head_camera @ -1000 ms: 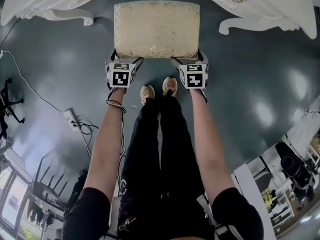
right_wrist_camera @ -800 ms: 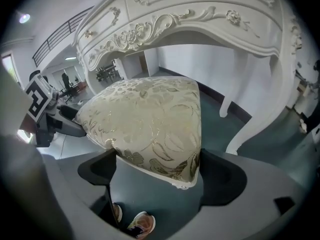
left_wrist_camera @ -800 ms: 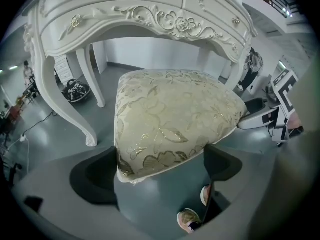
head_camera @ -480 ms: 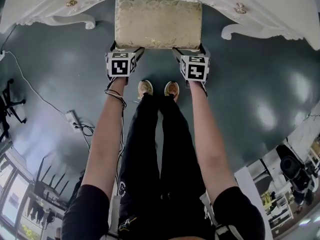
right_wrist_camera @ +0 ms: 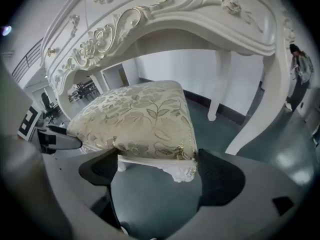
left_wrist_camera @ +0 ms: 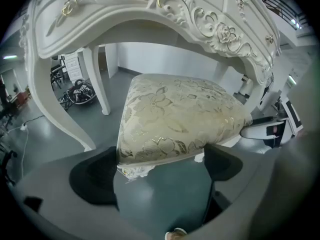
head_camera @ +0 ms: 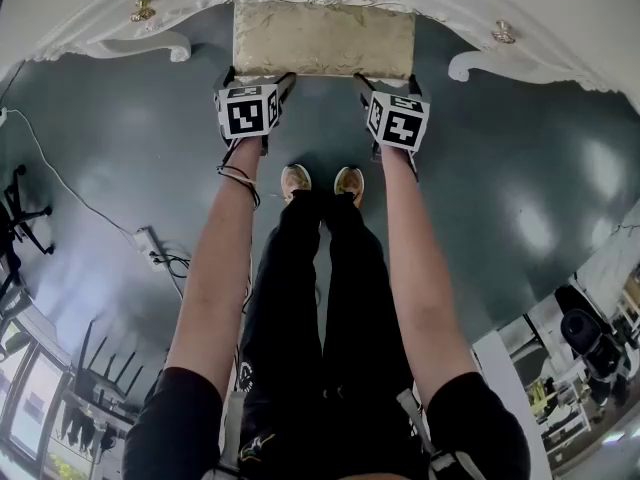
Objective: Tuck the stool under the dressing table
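1. The stool (head_camera: 323,38) stands on the floor (head_camera: 120,128) in the gap between the two front legs of the dressing table (head_camera: 560,8). It sits square to the table's front edge.
2. From the head view, the far part of the seat has already gone under the table's carved front edge. A band of the cushion along its near edge still shows out in front, so I'd call the tuck well along but not finished.
3. My left gripper (head_camera: 257,76) sits on the near left corner of the seat. In the left gripper view its jaws stand wide with that corner wedged between them, both pads against the cushion, so I read it as clamped on the stool.
4. My right gripper (head_camera: 386,82) mirrors it on the near right corner. The right gripper view shows the jaws wide, the cushion corner and its carved white frame between them, and the pads bearing on either side. That too looks like a grip on the stool.
5. Both gripper views show the arched apron above and beyond the seat, with open floor behind it, so there looks to be room to go deeper.
6. What's left, by my judgement, is a short straight push until the near edge meets the table's front. The stool has to stay centred between the legs. Then both grippers let go.
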`<state>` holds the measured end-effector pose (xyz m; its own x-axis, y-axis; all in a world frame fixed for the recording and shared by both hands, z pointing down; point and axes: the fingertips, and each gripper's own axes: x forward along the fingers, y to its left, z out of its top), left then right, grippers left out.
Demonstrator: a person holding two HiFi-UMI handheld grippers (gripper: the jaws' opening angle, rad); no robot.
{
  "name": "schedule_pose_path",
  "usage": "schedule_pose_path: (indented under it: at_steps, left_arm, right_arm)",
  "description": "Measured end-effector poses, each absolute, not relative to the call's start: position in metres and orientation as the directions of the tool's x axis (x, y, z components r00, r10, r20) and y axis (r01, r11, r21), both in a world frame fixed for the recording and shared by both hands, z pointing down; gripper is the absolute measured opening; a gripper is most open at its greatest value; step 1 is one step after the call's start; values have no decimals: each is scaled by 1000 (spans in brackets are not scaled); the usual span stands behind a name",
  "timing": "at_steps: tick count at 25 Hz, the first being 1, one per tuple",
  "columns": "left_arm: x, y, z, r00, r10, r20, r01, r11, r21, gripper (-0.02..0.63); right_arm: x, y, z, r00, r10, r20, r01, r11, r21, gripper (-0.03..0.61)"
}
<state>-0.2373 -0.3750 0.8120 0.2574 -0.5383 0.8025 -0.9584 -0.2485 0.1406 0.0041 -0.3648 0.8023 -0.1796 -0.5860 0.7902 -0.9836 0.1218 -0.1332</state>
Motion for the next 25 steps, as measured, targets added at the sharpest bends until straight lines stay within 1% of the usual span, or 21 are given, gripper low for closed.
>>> schedule_pose_path:
  at_steps: [6, 14, 16, 17, 18, 25]
  left_arm:
    - [-233, -395, 811, 230, -570, 789, -970, -200, 139, 534]
    - [-241, -434, 810, 216, -599, 771, -975, -179, 134, 532]
    - [-245, -445, 808, 201, -612, 765, -979, -162, 127, 532]
    - [-246, -448, 808, 195, -616, 763, -980, -158, 123, 531]
    - [-247, -451, 807, 194, -619, 761, -980, -158, 122, 531]
    - [-246, -455, 808, 196, -625, 756, -979, -165, 117, 531]
  right_arm:
    - [9, -389, 800, -158, -610, 777, -987, 112, -112, 515]
    - [2, -422, 798, -154, -642, 751, -988, 103, -114, 512]
    - [-1, -428, 799, -141, -643, 753, -990, 113, -89, 501]
    - [-1, -431, 800, -134, -644, 753, -990, 119, -75, 474]
    - [-1, -433, 800, -132, -647, 751, -990, 120, -70, 466]
    - [0, -440, 803, -149, -645, 749, -988, 116, -97, 472]
